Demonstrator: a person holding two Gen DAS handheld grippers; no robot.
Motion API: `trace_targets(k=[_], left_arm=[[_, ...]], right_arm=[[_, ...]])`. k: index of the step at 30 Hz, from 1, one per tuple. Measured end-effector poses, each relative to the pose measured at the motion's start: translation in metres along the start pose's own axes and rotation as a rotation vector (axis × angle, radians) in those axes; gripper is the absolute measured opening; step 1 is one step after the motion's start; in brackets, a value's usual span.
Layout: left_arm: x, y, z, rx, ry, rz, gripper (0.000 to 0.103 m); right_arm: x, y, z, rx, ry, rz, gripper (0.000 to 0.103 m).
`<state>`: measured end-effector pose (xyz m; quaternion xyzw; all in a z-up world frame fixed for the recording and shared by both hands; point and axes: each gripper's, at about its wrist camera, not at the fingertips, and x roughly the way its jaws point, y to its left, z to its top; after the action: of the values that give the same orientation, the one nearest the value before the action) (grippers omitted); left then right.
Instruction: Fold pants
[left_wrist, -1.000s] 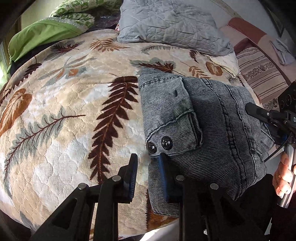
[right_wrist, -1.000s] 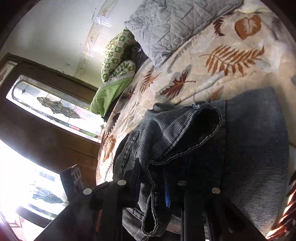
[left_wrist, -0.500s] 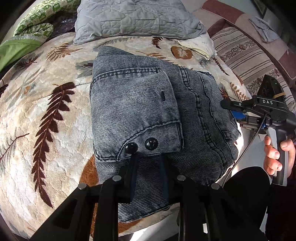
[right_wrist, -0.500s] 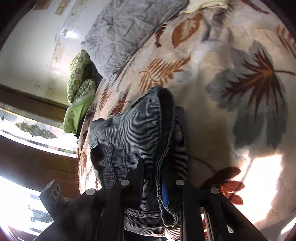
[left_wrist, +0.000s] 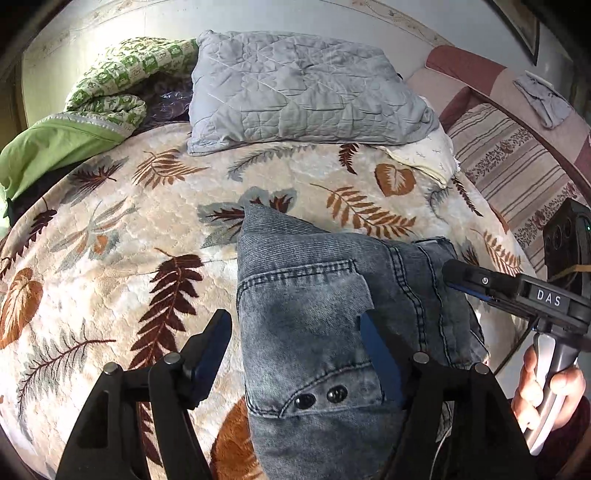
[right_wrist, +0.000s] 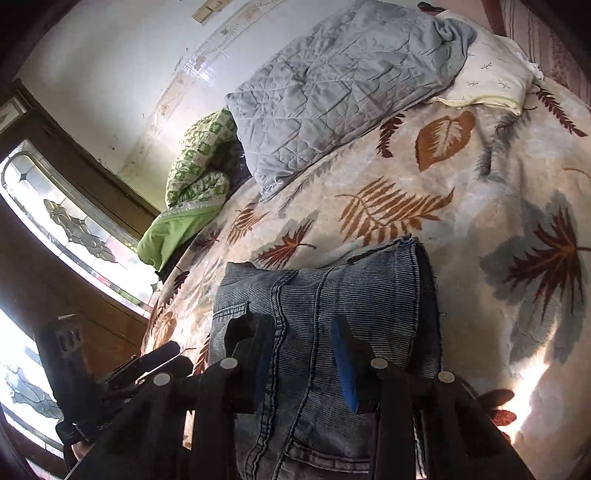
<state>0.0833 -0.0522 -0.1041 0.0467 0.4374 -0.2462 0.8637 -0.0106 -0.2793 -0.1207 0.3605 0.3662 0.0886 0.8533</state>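
Observation:
The grey denim pants (left_wrist: 314, 317) lie folded in a compact bundle on the leaf-patterned blanket (left_wrist: 122, 258), two dark buttons facing me. My left gripper (left_wrist: 295, 332) hovers over their near edge with its jaws opening wide; the pads touch no cloth. In the right wrist view the pants (right_wrist: 354, 295) show their seams and folded edge. My right gripper (right_wrist: 301, 336) stands above them, jaws opening, nothing pinched between the blue pads. The right gripper (left_wrist: 476, 282) also shows at the bundle's right side, held by a hand (left_wrist: 543, 384).
A grey quilted pillow (left_wrist: 303, 92) and a green patterned quilt (left_wrist: 110, 81) lie at the head of the bed. A striped sofa (left_wrist: 517, 166) runs along the right. A stained-glass window (right_wrist: 66, 221) is at the left. The bed's near edge is just below the pants.
Both grippers have let go of the denim and spread their jaws. The pants, held up and shifting before, now lie flat and folded. Both grippers have drawn back a little.

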Motion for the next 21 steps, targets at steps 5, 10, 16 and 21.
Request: trace_targets(k=[5, 10, 16, 21], left_arm=[[0.053, -0.002, 0.016, 0.0, 0.054, 0.073, 0.073], [0.093, 0.002, 0.015, -0.032, 0.162, 0.112, 0.083], [0.106, 0.02, 0.012, -0.129, 0.221, 0.072, 0.094], [0.068, 0.015, 0.0, -0.122, 0.164, 0.081, 0.093]], right_arm=[[0.032, -0.02, 0.006, 0.052, 0.041, -0.033, 0.036], [0.054, -0.053, 0.006, 0.119, 0.101, -0.015, 0.034], [0.054, -0.052, 0.005, 0.069, 0.104, -0.002, 0.033], [0.036, -0.038, -0.001, 0.014, 0.07, -0.035, 0.034]])
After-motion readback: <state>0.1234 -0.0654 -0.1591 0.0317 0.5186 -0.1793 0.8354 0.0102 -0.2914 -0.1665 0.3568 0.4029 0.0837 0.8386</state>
